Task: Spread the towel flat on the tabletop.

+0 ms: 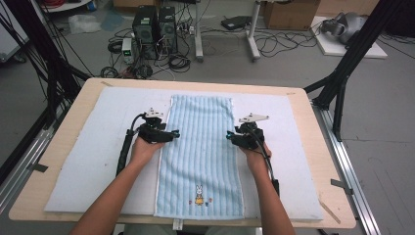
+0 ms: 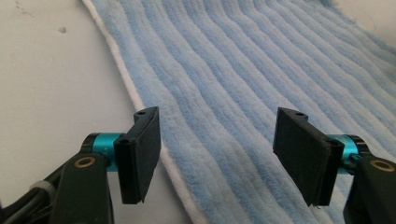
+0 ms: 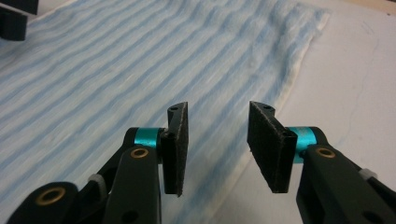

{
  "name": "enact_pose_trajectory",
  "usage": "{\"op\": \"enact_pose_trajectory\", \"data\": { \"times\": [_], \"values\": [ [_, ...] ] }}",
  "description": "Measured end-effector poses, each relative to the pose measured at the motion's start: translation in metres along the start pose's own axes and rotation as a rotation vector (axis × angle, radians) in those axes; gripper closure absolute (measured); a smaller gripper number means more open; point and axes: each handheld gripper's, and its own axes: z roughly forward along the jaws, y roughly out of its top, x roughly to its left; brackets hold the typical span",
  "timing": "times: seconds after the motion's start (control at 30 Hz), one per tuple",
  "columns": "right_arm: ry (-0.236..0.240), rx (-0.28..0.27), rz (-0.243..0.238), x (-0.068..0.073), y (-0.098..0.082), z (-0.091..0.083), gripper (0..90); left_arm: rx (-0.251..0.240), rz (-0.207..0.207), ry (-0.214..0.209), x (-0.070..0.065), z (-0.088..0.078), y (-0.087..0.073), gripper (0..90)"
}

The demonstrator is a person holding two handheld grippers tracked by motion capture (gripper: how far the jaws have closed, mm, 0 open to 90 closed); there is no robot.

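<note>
A light blue ribbed towel with a small rabbit picture near its front end lies flat and lengthwise on the white mat. My left gripper hovers at the towel's left edge, jaws open, nothing between the pads. In the left gripper view the gripper has the towel and its white hem under the gap. My right gripper sits at the towel's right edge, also open and empty. In the right gripper view the gripper stands over the towel close to its right hem.
The white mat covers most of a wooden table. Black frame legs stand at the table's right and left. Computer boxes and cables lie on the floor beyond the far edge.
</note>
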Motion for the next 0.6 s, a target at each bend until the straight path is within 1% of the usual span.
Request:
{"op": "enact_pose_trajectory", "data": {
  "times": [0.03,0.07,0.1,0.13,0.17,0.23,0.27,0.37,0.4,0.47,0.53,0.6],
  "values": [
    [0.006,0.011,0.001,0.001,-0.002,-0.003,54.3,0.006,0.010,0.006,-0.002,-0.001,-0.001,34.3],
    [0.002,-0.009,-0.005,0.003,-0.004,-0.008,54.4,0.021,0.021,0.013,-0.003,-0.002,-0.002,39.5],
    [0.002,-0.020,-0.008,0.005,-0.006,-0.012,54.4,0.033,0.035,0.010,-0.003,-0.003,-0.003,43.3],
    [0.001,-0.022,-0.011,0.005,-0.008,-0.015,54.5,0.038,0.038,0.009,-0.004,-0.003,-0.005,47.9],
    [0.002,-0.021,-0.004,0.006,-0.009,-0.016,54.8,0.045,0.046,0.011,-0.003,-0.004,-0.007,52.9],
    [0.008,0.001,0.013,0.006,-0.015,-0.017,56.2,0.063,0.055,0.008,-0.004,-0.003,-0.011,58.1],
    [0.006,0.012,0.006,0.005,-0.017,-0.015,58.8,0.065,0.074,0.023,-0.004,-0.004,-0.011,61.2],
    [0.018,0.049,0.011,0.004,-0.022,-0.008,74.1,0.065,0.088,0.047,-0.003,-0.003,-0.010,79.5],
    [0.013,0.064,0.003,0.004,-0.023,-0.005,80.0,0.057,0.067,0.048,-0.002,-0.002,-0.010,84.5],
    [0.006,0.068,-0.012,0.004,-0.022,-0.001,86.8,0.057,0.050,0.046,0.001,0.001,-0.008,87.6],
    [0.003,0.066,-0.007,0.002,-0.020,0.002,88.3,0.070,0.048,0.056,0.003,0.003,-0.004,88.1],
    [-0.028,0.059,-0.001,0.000,-0.018,0.004,88.9,0.063,0.040,0.077,0.006,0.008,0.000,88.2]
  ]
}}
